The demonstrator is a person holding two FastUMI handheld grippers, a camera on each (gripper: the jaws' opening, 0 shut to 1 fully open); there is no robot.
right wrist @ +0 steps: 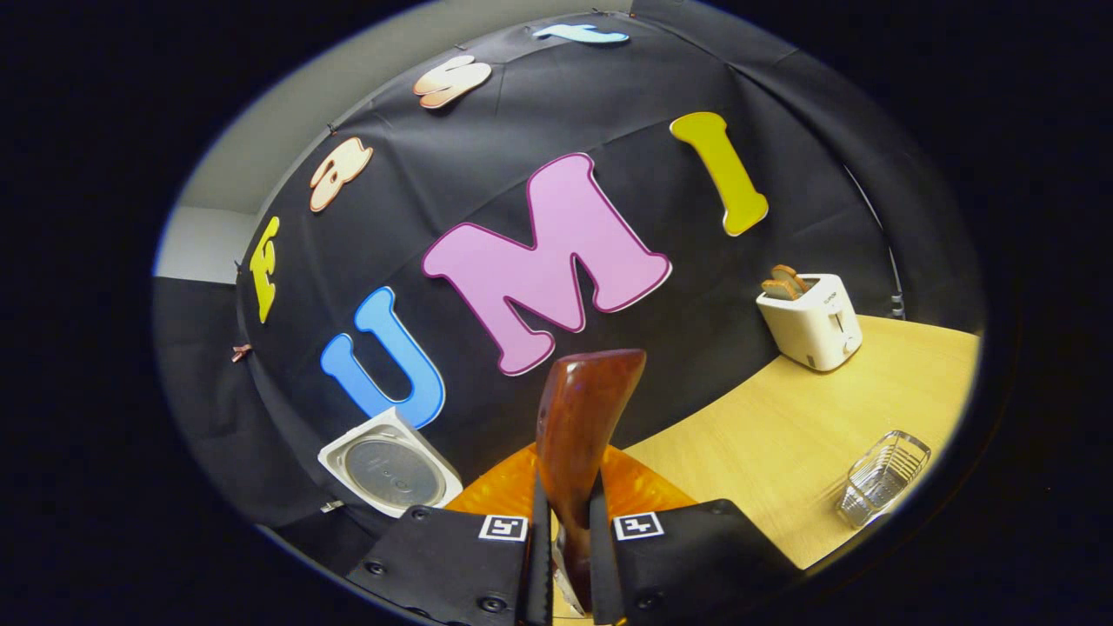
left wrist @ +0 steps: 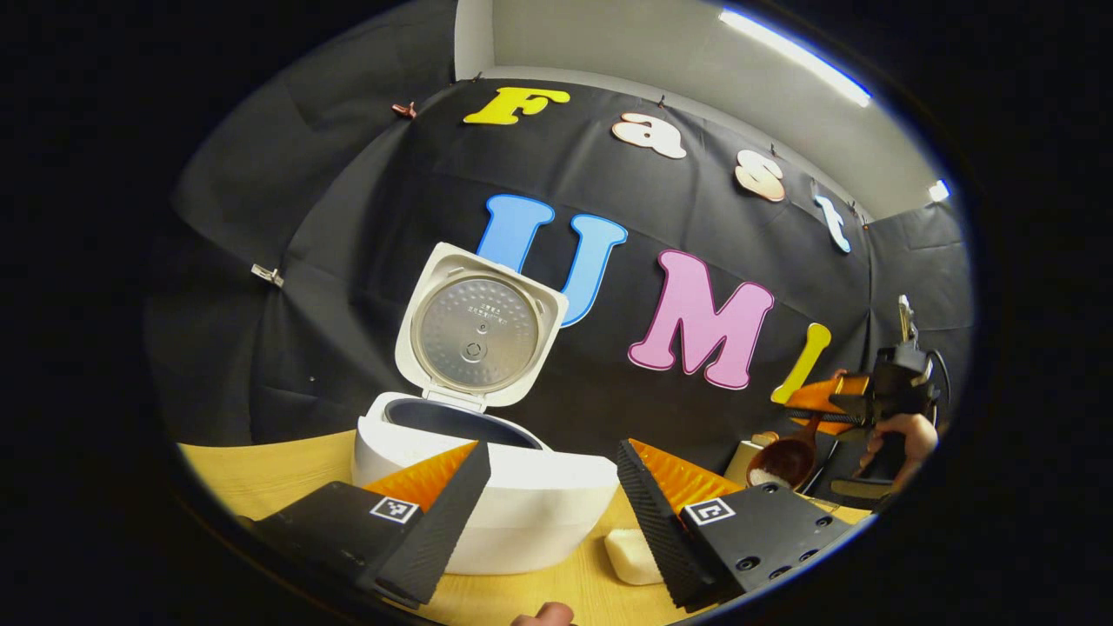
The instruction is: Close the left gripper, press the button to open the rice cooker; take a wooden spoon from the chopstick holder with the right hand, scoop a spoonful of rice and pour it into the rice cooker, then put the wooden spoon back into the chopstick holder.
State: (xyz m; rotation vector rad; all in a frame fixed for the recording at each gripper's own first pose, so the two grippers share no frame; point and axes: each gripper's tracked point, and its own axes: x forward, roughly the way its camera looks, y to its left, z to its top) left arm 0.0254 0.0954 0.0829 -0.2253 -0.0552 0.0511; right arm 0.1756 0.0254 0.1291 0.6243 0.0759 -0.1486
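Observation:
The white rice cooker [left wrist: 487, 496] stands on the table with its lid [left wrist: 476, 329] swung up and its dark pot showing. My left gripper [left wrist: 548, 522] is open, one finger on each side of the cooker's front, close to it. Farther right, my right gripper [left wrist: 869, 402] holds the wooden spoon [left wrist: 784, 459] above the table, with white rice in the bowl, which tilts down. In the right gripper view the brown spoon handle [right wrist: 581, 426] stands up between the two fingers, with my right gripper [right wrist: 569, 543] shut on it. The open lid [right wrist: 391, 469] lies low to the left.
A small white block [left wrist: 633, 556] lies on the wooden table [left wrist: 261, 478] right of the cooker. A cream container [left wrist: 746, 459] sits behind the spoon. A hand [left wrist: 904, 435] holds the right gripper. A white toaster [right wrist: 813, 323] with toast and a wire basket [right wrist: 883, 478] stand on the table [right wrist: 783, 435].

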